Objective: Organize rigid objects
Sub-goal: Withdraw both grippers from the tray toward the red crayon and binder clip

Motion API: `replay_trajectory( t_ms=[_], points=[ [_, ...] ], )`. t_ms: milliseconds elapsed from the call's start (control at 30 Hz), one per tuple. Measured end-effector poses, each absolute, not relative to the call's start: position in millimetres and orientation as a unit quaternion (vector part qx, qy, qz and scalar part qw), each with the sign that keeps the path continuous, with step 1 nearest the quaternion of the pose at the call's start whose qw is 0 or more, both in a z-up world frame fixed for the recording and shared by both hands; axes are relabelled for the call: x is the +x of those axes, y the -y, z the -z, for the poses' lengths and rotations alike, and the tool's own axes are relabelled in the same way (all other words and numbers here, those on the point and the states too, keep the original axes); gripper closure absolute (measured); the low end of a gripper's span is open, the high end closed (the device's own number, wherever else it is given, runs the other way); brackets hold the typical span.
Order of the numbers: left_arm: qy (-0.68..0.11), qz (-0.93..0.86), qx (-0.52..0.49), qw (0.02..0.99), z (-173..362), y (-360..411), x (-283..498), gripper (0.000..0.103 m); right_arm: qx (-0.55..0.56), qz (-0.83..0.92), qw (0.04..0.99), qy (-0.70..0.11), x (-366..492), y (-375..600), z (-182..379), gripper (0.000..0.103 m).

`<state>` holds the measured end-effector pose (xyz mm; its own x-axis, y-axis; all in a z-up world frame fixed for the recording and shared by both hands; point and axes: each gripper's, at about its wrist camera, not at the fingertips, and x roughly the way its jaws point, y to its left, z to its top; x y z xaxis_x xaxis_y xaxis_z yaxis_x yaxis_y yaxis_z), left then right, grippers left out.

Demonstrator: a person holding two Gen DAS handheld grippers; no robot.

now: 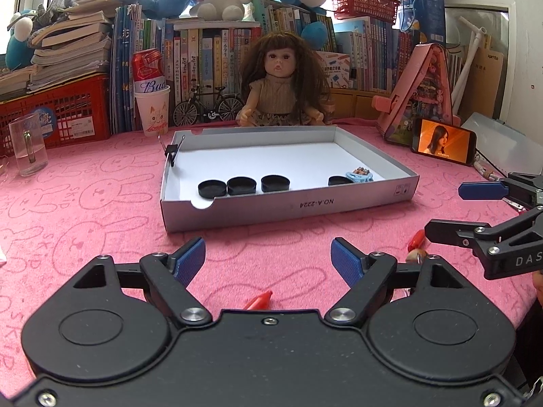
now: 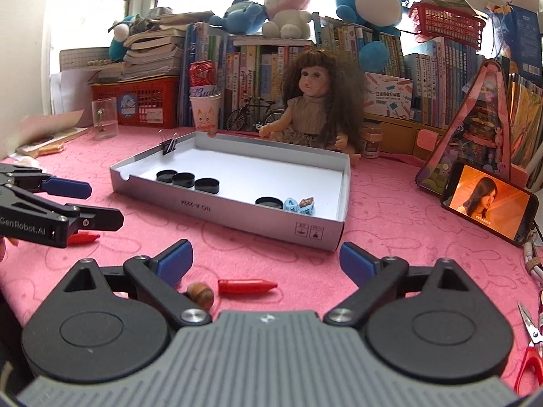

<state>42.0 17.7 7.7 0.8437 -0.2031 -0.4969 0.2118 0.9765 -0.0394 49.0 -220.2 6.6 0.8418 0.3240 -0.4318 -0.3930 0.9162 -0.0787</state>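
A shallow grey cardboard box [image 1: 288, 203] [image 2: 224, 210] lies on the pink cloth. Inside are several black round caps [image 1: 241, 185] [image 2: 207, 185], a blue hair clip [image 1: 359, 177] [image 2: 292, 205] and a small brown piece [image 2: 307, 201]. A black binder clip [image 1: 173, 151] [image 2: 168, 147] grips its far-left rim. My left gripper [image 1: 268, 259] is open and empty, just in front of the box, above a red crayon [image 1: 259, 300] [image 2: 83, 238]. My right gripper [image 2: 266, 264] is open and empty, above another red crayon [image 2: 246, 286] and a brown wooden acorn [image 2: 201, 294].
A doll [image 1: 283, 84] sits behind the box before a wall of books. A phone [image 1: 443, 140] [image 2: 488, 203] leans at the right. A glass [image 1: 27, 146], a paper cup with a can [image 1: 152, 108] and red baskets stand at the left. Red scissors [image 2: 531, 342] lie at the far right.
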Motion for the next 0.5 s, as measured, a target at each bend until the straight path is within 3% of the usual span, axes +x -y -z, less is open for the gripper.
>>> replay_trajectory(
  t_ms=[300,500],
  points=[
    [-0.272,0.106,-0.002,0.957,1,-28,30,0.024,-0.107,-0.193,0.949,-0.227,36,222,6,0.005],
    [-0.280,0.115,-0.013,0.953,5,-31,23,0.031,-0.103,-0.206,0.944,-0.237,35,221,10,0.005]
  ],
)
